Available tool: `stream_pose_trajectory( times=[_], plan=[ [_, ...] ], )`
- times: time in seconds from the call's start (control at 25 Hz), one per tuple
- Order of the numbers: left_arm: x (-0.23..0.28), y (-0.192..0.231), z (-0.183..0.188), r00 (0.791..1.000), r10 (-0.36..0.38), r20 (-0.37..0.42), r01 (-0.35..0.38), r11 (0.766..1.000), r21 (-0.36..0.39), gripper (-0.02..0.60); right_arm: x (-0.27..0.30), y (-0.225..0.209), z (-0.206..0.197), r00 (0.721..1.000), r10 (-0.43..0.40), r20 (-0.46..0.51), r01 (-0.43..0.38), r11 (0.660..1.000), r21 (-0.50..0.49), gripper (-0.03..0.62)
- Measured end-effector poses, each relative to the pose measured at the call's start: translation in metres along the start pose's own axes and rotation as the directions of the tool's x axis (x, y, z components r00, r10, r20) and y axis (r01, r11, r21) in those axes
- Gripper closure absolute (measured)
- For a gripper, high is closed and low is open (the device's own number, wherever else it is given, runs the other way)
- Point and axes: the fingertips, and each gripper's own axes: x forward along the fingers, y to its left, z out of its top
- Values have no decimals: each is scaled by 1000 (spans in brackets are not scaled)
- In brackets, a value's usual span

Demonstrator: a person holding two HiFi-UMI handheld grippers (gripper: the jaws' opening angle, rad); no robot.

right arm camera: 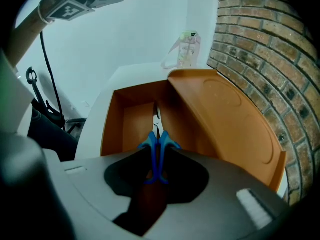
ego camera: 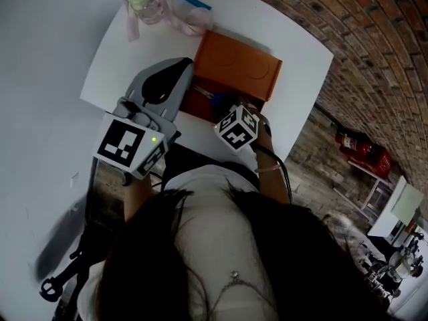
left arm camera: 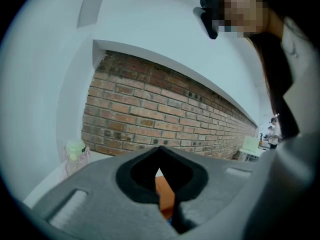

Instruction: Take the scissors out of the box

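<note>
Right gripper view: the right gripper (right arm camera: 156, 152) pinches the blue handles of the scissors (right arm camera: 158, 140), blades pointing to 12 o'clock inside the orange box (right arm camera: 111, 126). The open lid (right arm camera: 230, 119) rises at 3 o'clock, and a bottle (right arm camera: 188, 49) stands beyond. At the box's 9 o'clock hovers the left gripper (left arm camera: 160, 150), closed, empty.
</note>
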Motion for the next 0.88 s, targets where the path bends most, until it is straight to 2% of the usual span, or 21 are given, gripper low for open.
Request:
stream_pose_trajectory(
  times=[0.88],
  plan=[
    [-35, -35, 17, 998, -50, 40, 47, 996, 71, 581, -41, 5, 2, 989, -132, 66, 127, 990, 63, 497]
  ],
)
